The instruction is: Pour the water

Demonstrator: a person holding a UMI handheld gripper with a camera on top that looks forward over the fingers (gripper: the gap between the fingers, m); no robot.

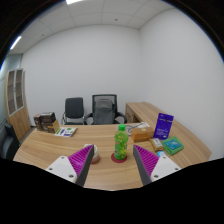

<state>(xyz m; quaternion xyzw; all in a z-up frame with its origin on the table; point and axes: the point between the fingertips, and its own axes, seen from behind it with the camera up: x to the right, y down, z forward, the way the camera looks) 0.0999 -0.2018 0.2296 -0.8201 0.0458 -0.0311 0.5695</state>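
I see my gripper (113,168) with its two pink pads (82,160) spread wide, holding nothing. The green plastic bottle with a yellow-green label (121,142) stands upright on the light wooden tabletop (50,148), just ahead of the fingers, between their tips. A purple box (164,125) stands near the far right edge, beside teal books (172,146).

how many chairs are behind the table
2: a black chair beyond the table's far edge, and a grey-backed chair beside it. Others may be hidden.
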